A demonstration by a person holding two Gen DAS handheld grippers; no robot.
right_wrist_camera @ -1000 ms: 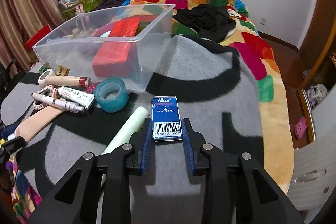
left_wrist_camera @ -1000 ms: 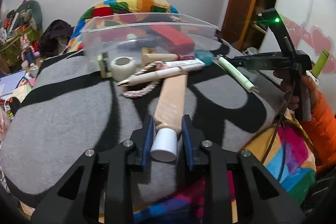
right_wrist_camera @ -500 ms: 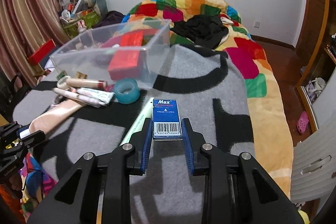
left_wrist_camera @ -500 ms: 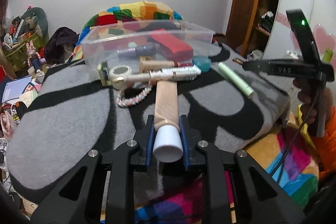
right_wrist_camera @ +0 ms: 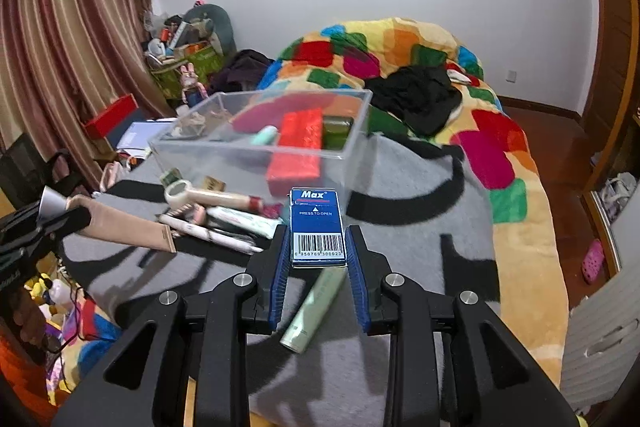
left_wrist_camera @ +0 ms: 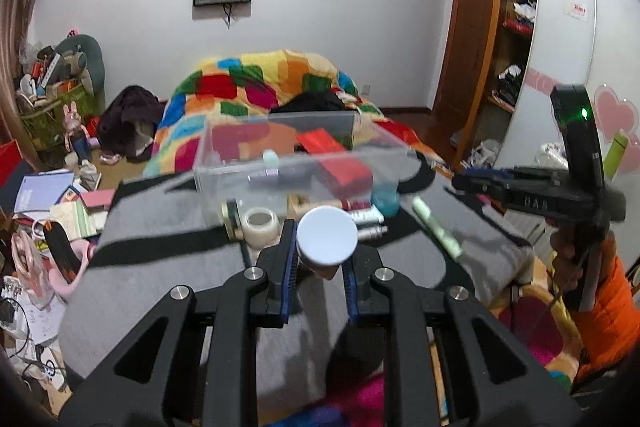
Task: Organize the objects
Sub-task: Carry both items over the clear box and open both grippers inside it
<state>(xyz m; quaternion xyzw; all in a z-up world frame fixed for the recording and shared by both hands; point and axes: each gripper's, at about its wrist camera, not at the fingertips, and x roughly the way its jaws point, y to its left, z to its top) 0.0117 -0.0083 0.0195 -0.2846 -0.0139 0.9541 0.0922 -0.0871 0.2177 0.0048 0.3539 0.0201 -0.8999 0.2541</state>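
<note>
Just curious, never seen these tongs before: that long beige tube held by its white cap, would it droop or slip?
The beige tube probably stays fairly stiff: it juts out straight from the left tongs. Gripped only near the white cap, it might pivot downward. Round, so likely rolls if dropped.

My left gripper and right gripper are matte black with blue-ribbed pads, 4 silver screws each; my orange sleeve shows, a green LED glowing above.

Two close wrist views toward one clear bin.
</note>
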